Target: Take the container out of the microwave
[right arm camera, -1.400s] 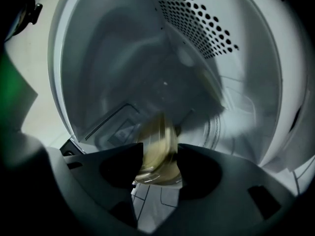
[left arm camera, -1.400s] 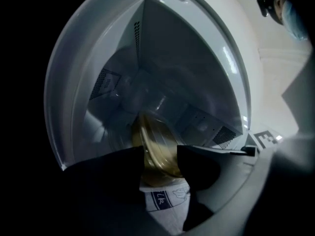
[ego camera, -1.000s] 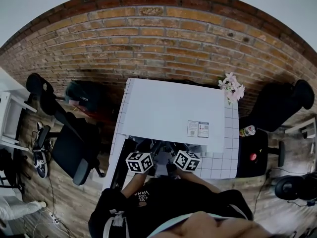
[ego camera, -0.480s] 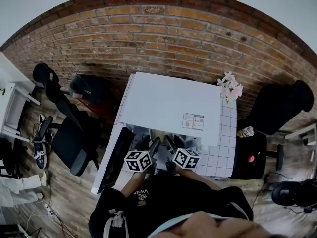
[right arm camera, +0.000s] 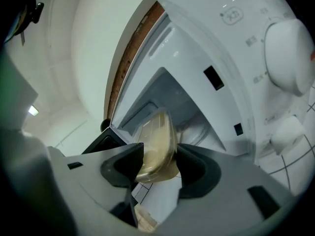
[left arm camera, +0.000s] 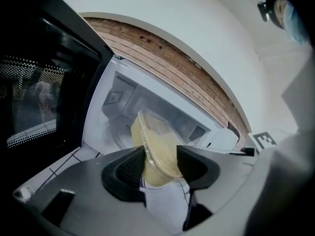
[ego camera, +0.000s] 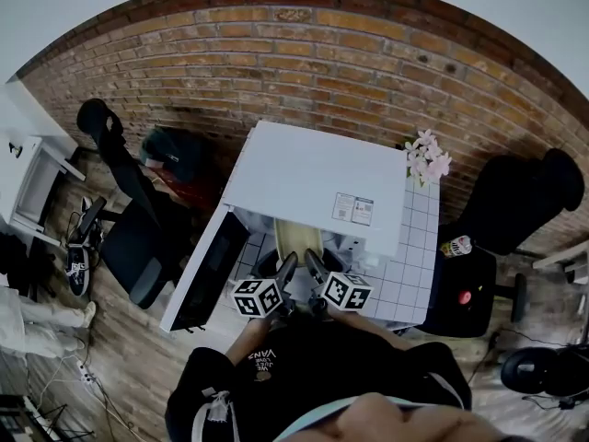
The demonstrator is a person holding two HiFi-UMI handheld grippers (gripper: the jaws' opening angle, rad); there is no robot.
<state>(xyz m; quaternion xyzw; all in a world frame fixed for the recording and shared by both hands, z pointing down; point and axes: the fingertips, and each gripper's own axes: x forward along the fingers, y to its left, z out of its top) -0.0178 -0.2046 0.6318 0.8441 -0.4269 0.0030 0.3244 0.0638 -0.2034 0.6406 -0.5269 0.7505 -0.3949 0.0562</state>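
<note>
The white microwave [ego camera: 322,173] stands on a tiled table, its dark-windowed door [ego camera: 207,270] swung open to the left. A clear lidded container [ego camera: 299,239] of pale yellow food is at the mouth of the oven, held from both sides. My left gripper [ego camera: 288,263] is shut on its left edge, and the container [left arm camera: 155,151] sits between the pads of the left gripper [left arm camera: 160,165]. My right gripper [ego camera: 311,261] is shut on the other edge, with the container [right arm camera: 156,144] pinched in the right gripper [right arm camera: 160,165]. The white oven cavity [left arm camera: 115,112] lies behind it.
The microwave's knob panel [right arm camera: 290,58] is just right of my right gripper. Pink flowers [ego camera: 425,159] stand at the table's far right corner by the brick wall. The tiled tabletop [ego camera: 405,288] extends right of the oven. Black chairs [ego camera: 129,256] flank the table.
Both grippers have drawn back toward the person and risen slightly with the container, which now shows at the oven's mouth. The open door has come into view at the left.
</note>
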